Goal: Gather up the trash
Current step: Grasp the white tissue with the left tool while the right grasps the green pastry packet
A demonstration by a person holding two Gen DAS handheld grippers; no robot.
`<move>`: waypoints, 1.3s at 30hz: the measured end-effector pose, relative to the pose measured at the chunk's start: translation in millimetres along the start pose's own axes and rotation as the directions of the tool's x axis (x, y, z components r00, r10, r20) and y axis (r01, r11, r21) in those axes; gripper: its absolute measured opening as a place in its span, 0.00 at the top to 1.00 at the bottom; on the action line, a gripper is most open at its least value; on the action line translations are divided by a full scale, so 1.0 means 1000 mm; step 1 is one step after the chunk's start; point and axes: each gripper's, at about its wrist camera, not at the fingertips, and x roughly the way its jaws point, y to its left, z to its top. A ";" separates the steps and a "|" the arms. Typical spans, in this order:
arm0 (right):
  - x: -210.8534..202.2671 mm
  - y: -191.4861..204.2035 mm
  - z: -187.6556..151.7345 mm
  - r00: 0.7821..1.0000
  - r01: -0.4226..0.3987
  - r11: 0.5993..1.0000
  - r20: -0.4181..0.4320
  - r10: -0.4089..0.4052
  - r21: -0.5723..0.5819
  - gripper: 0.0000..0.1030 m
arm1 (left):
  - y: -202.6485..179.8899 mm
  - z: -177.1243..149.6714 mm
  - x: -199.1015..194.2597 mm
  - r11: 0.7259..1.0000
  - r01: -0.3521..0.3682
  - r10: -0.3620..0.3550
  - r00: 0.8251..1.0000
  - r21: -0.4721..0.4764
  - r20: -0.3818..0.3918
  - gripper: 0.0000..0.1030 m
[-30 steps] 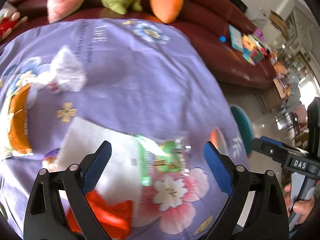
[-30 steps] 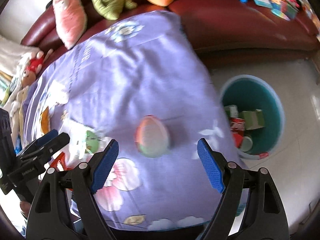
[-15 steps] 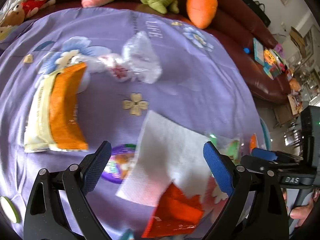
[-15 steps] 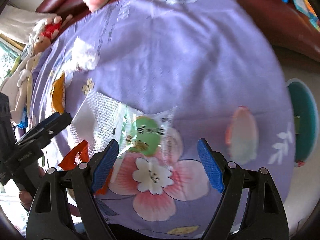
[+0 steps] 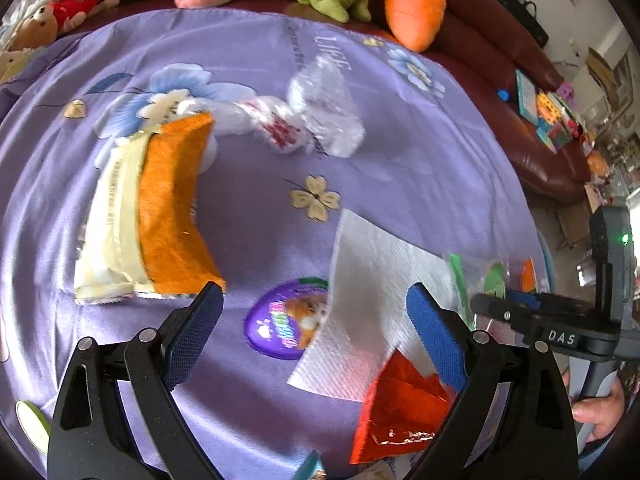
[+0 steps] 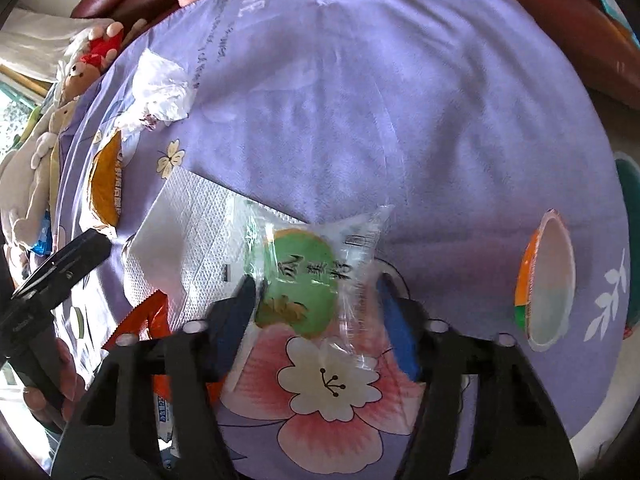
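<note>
My right gripper is pointed steeply down at the clear plastic wrapper with the round green label, which lies on the purple floral tablecloth toward its near edge, directly between the two blue pads. The jaws are closing, with the wrapper between them; the left pad sits at the label's edge, while the right pad appears just clear of the crinkled film (contact there I cannot confirm). I judge the wrapper's long axis to run from the near edge away toward the sofa side, roughly along the gripper's line of sight, so the pads close across its narrow width.

The wrapper's far-left corner overlaps the white embossed paper napkin. In my judgement the risk is dragging the napkin along if the pinch catches both layers.

My left gripper stands wide open, holding nothing, over the napkin's left edge and a purple oval printed lid that is partly tucked beneath it. A red foil wrapper lies just beside its right pad. The right gripper is plainly the nearer one to the green-labelled wrapper.

The teal waste bin shows past the cloth's right edge, beyond an orange-rimmed plastic cup lying on its side.
</note>
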 end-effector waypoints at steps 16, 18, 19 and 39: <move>-0.070 -0.047 -0.005 0.987 -0.031 0.996 0.160 0.017 0.085 0.50 | -0.070 0.003 0.059 0.945 0.080 -0.012 0.977 0.316 -0.212 0.10; -0.072 -0.053 -0.007 0.986 -0.037 0.995 0.165 0.021 0.098 0.49 | -0.072 -0.001 0.062 0.942 0.141 -0.061 0.964 0.305 -0.259 0.10; -0.073 -0.057 -0.007 0.986 -0.043 0.994 0.167 0.025 0.104 0.49 | -0.075 -0.004 0.063 0.937 0.146 -0.060 0.962 0.316 -0.266 0.07; -0.087 -0.101 -0.025 0.974 -0.103 0.980 0.219 0.064 0.173 0.49 | -0.113 -0.037 0.053 0.881 -0.080 0.147 0.983 0.467 -0.109 0.86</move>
